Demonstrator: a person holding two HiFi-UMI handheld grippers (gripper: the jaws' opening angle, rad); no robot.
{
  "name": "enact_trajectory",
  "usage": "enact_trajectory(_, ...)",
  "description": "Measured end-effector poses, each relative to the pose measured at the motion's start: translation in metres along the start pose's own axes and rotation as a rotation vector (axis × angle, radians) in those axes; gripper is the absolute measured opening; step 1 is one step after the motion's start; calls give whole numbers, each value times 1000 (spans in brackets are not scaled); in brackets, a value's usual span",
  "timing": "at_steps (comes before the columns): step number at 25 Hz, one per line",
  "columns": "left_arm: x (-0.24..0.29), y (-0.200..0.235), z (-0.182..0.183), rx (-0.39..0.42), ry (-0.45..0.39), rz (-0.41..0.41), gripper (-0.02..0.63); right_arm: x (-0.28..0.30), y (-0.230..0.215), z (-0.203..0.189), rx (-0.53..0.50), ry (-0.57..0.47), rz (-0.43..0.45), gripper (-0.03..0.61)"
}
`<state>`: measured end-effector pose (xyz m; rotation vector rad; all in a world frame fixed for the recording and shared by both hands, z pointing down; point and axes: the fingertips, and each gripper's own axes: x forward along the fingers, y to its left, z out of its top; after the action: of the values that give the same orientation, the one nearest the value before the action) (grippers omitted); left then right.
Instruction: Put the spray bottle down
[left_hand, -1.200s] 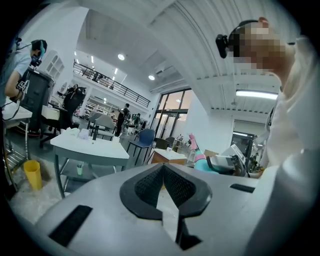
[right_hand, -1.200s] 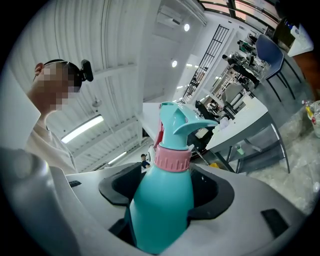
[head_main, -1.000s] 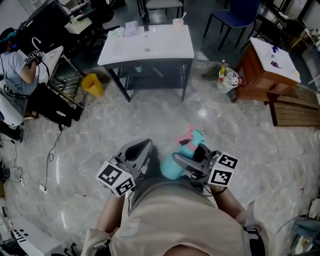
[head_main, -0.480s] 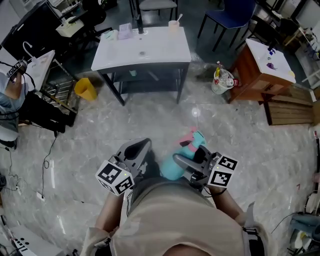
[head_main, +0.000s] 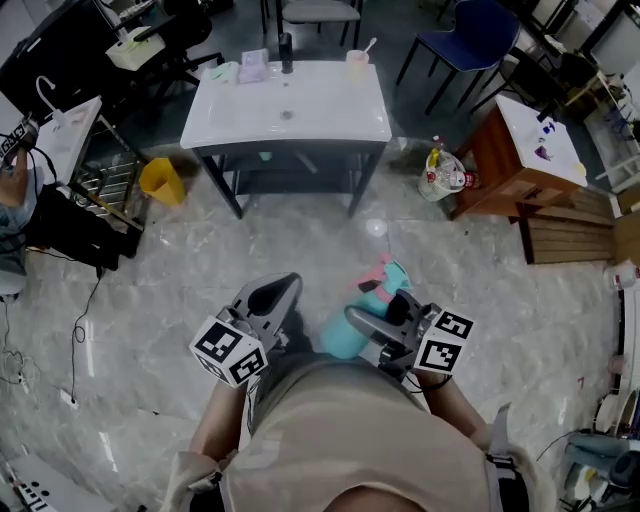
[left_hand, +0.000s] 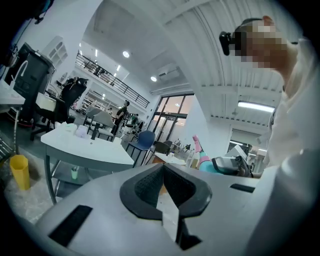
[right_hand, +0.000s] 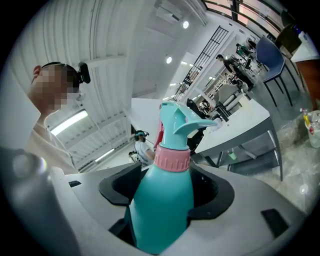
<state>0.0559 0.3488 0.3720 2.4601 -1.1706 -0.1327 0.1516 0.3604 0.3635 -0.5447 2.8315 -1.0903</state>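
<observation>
A teal spray bottle (head_main: 343, 336) with a pink collar and trigger is held upright in front of the person's torso, high above the marble floor. My right gripper (head_main: 386, 322) is shut on its body. In the right gripper view the bottle (right_hand: 165, 200) fills the gap between the black pads (right_hand: 118, 189), its nozzle pointing right. My left gripper (head_main: 272, 302) sits just left of the bottle with nothing in it, its pads (left_hand: 150, 185) meeting. The left gripper view shows the bottle (left_hand: 205, 161) off to the right. A white table (head_main: 330, 105) stands ahead.
The table carries a cup (head_main: 357, 46), a dark bottle (head_main: 287, 50) and a small box (head_main: 253, 66). A yellow bin (head_main: 160, 180) stands at its left. A bucket of bottles (head_main: 440, 178), a wooden cabinet (head_main: 520, 150) and a blue chair (head_main: 470, 35) stand to the right.
Both grippers and the bottle keep the same pose before the torso. The room has slid in the head view: the seated person at left has slipped to the frame's edge.
</observation>
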Motion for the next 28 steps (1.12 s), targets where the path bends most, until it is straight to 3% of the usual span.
enact_trajectory(19, -1, 112, 44, -12, -35, -14, 9, 108, -34, 40, 23, 18, -33, 273)
enact_trajectory(28, 2, 120, 43, -18, -23, -42, 10, 114, -41, 41, 32, 3, -65, 273)
